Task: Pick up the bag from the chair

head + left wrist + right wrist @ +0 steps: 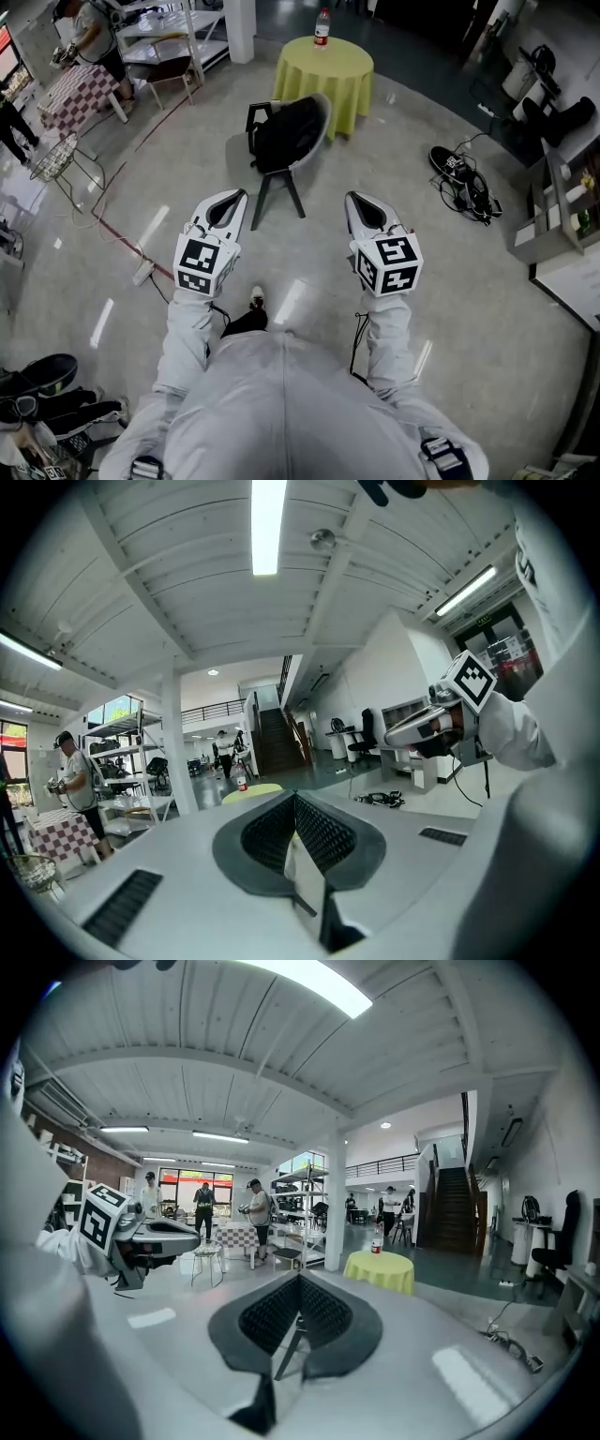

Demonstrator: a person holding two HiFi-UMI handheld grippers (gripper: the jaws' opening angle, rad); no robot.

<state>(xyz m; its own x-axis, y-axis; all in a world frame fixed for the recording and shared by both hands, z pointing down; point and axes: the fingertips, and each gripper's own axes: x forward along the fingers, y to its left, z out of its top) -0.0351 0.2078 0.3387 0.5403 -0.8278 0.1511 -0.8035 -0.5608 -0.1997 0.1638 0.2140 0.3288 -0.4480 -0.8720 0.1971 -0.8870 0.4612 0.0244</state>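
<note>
A black bag (pixel 287 129) lies in the seat of a grey shell chair (pixel 322 120) with black legs, straight ahead on the floor in the head view. My left gripper (pixel 241 195) and right gripper (pixel 351 197) are held side by side, well short of the chair and pointing toward it. Both are shut with nothing between their jaws. In the left gripper view my own jaws (pixel 294 800) meet at the tip, and the right gripper (pixel 427 726) shows beside them. The right gripper view (pixel 299 1281) shows the same, with the left gripper (pixel 155 1235) at its left. In both gripper views my own jaws hide the bag.
A round table with a yellow cloth (pixel 323 73) carrying a bottle (pixel 322 26) stands just behind the chair. Black shoes and cables (pixel 461 172) lie at the right, near shelving (pixel 561 202). A power strip (pixel 142 273), a wire chair (pixel 54 156) and a checkered table (pixel 80 92) are at the left.
</note>
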